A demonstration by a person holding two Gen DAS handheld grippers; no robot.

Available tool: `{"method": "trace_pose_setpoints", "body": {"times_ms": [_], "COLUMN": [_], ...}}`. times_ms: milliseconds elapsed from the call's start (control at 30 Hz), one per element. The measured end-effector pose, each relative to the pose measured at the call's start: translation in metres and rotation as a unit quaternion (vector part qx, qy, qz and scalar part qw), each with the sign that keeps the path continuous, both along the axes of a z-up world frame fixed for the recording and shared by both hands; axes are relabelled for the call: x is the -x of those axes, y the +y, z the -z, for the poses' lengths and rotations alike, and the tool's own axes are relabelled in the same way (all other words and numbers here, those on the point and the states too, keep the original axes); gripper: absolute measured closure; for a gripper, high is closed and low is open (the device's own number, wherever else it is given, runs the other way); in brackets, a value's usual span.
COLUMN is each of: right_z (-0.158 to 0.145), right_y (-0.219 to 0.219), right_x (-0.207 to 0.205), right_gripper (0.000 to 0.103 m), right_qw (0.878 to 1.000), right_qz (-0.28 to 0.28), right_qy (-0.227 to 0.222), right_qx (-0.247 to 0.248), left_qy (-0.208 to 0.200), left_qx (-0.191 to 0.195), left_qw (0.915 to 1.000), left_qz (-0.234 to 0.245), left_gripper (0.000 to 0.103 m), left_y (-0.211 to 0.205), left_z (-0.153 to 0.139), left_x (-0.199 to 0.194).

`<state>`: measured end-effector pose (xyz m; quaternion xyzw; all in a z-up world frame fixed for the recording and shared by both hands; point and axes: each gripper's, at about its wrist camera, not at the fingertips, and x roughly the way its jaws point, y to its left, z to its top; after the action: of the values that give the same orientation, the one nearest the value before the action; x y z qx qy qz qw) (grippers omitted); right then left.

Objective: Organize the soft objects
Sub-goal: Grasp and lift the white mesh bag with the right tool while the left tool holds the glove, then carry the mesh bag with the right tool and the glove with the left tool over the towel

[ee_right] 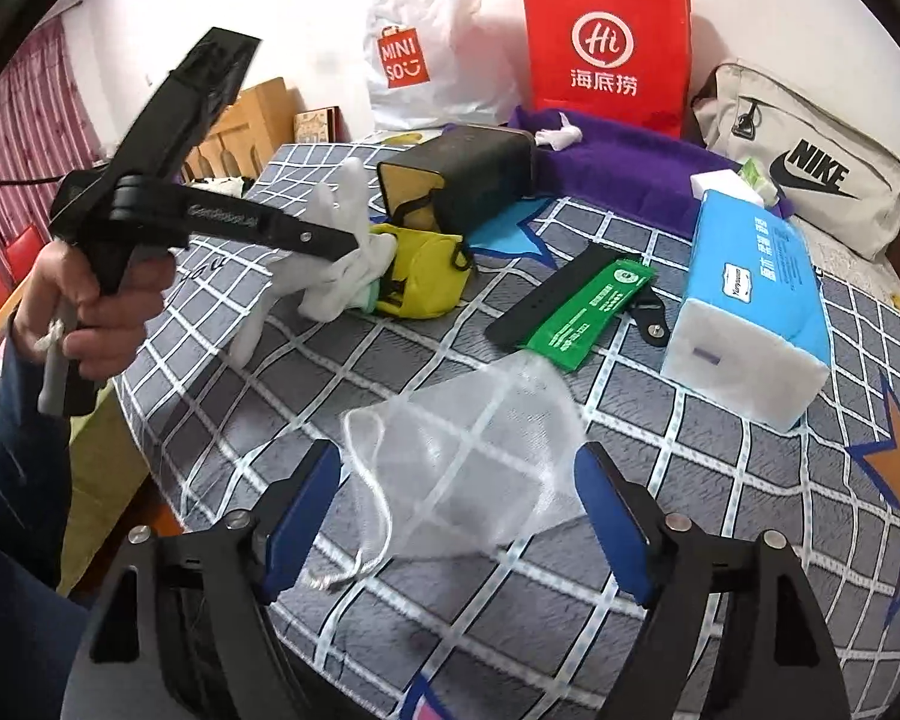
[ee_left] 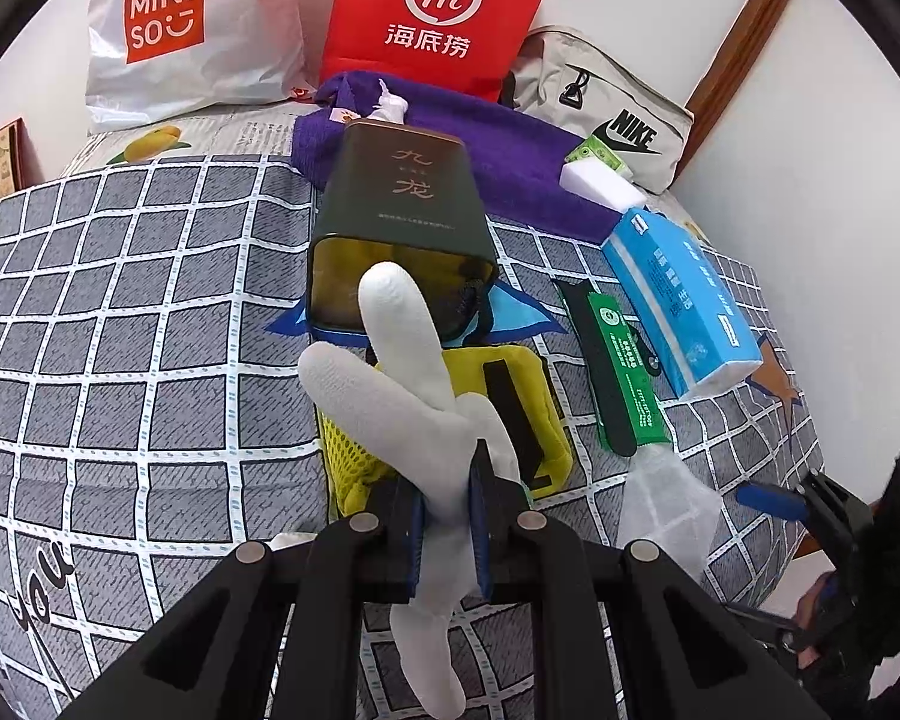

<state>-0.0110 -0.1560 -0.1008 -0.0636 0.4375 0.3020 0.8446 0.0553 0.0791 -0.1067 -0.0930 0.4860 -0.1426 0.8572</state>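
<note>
We hold the glove (ee_left: 411, 414) clamped in the left gripper (ee_left: 447, 516), fingers toward the tin (ee_left: 399, 204) (mouth facing us); right gripper (ee_right: 459, 531) gapes empty over the mesh bag (ee_right: 462, 468).

Bed cover (ee_right: 510, 612): grey squares in a white grid, with blue-edged star shapes, one orange-brown at near right. White glove (ee_left: 408, 396) over a yellow pouch (ee_left: 546, 420) with black strap; dark green tin (ee_left: 402, 198), gold-lined; purple towel (ee_left: 498, 138). Green packet (ee_right: 594, 306) on a black strap, light blue and white tissue pack (ee_right: 750, 300), translucent white mesh bag (ee_right: 468, 480); far: red bag (ee_right: 606, 42), white bag with orange logo (ee_right: 420, 48).
</note>
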Motion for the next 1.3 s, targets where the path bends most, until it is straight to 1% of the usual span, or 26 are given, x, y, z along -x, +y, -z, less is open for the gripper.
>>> {"method": "trace_pose_setpoints", "body": {"times_ms": [67,167,233,300,367,467,533,700,767,833,900,1000,1033,1067,1100,1133,1167,1200,1233,1267,1300], "right_z": [0.005,0.017,0.025,0.031,0.031,0.029,0.029,0.03,0.032,0.035,0.036,0.036,0.035,0.033,0.031,0.03,0.029,0.027,0.026,0.026,0.025], "right_y": [0.005,0.009,0.008,0.008,0.006,0.005,0.006,0.022,0.027,0.035,0.039,0.042,0.043,0.042,0.042,0.042,0.043,0.044,0.045,0.047,0.048], "right_x": [-0.013,-0.026,-0.035,-0.042,-0.044,-0.041,-0.037,-0.021,-0.017,-0.012,-0.007,-0.002,0.001,0.004,0.007,0.01,0.013,0.016,0.017,0.015,0.015], "right_gripper": [0.022,0.022,0.022,0.022,0.02,0.019,0.016,0.009,0.005,0.003,0.002,0.005,0.011,0.019,0.024,0.03,0.041,0.047,0.062,0.072,0.077], "right_qw": [1.0,1.0,0.999,0.999,0.999,0.996,0.995,0.995,0.995,0.995,0.994,0.995,0.995,0.995,0.995,0.995,0.995,0.995,0.995,0.995,0.995], "right_qz": [-0.003,-0.004,-0.004,-0.006,-0.01,-0.046,-0.054,-0.08,-0.078,-0.073,-0.069,-0.061,-0.065,-0.071,-0.075,-0.077,-0.081,-0.086,-0.088,-0.09,-0.09], "right_qy": [0.009,0.006,0.013,0.035,0.043,0.073,0.076,0.06,0.05,0.039,0.027,0.014,0.007,0.001,-0.002,-0.004,-0.007,-0.011,-0.012,-0.01,-0.008], "right_qx": [0.003,0.03,0.034,0.026,0.009,-0.018,-0.019,0.021,0.036,0.057,0.074,0.077,0.074,0.068,0.063,0.06,0.058,0.056,0.054,0.052,0.051], "left_qy": [0.0,0.0,0.001,0.002,0.002,0.0,0.0,0.001,0.002,0.002,0.002,0.002,0.002,0.002,0.002,0.002,0.002,0.002,0.002,0.001,0.001], "left_qx": [-0.002,-0.005,-0.006,-0.006,-0.006,-0.006,-0.009,-0.015,-0.016,-0.018,-0.021,-0.022,-0.021,-0.022,-0.022,-0.022,-0.022,-0.022,-0.021,-0.02,-0.019], "left_qw": [1.0,1.0,1.0,1.0,1.0,1.0,0.9999,0.9998,0.9998,0.9997,0.9997,0.9997,0.9997,0.9997,0.9997,0.9997,0.9997,0.9997,0.9997,0.9997,0.9997], "left_qz": [0.002,0.004,0.006,0.005,0.005,0.007,0.009,0.013,0.013,0.013,0.013,0.013,0.013,0.013,0.013,0.013,0.013,0.012,0.012,0.012,0.013], "left_gripper": [0.09,0.09,0.09,0.09,0.09,0.09,0.09,0.09,0.09,0.09,0.09,0.09,0.09,0.09,0.09,0.09,0.09,0.09,0.09,0.09,0.09], "left_y": [-0.001,-0.002,-0.003,-0.002,-0.002,-0.004,-0.006,-0.007,-0.007,-0.008,-0.008,-0.009,-0.009,-0.009,-0.01,-0.01,-0.01,-0.01,-0.01,-0.01,-0.009], "left_z": [0.0,-0.001,-0.001,0.0,0.0,0.0,0.001,0.001,0.001,0.001,0.0,0.0,0.0,0.0,0.0,0.0,0.0,0.0,0.0,0.0,-0.001], "left_x": [0.0,0.0,0.0,-0.001,-0.002,-0.002,-0.002,-0.002,-0.002,-0.002,-0.001,-0.001,-0.001,-0.001,-0.001,-0.001,-0.001,-0.001,0.0,0.0,0.001]}}
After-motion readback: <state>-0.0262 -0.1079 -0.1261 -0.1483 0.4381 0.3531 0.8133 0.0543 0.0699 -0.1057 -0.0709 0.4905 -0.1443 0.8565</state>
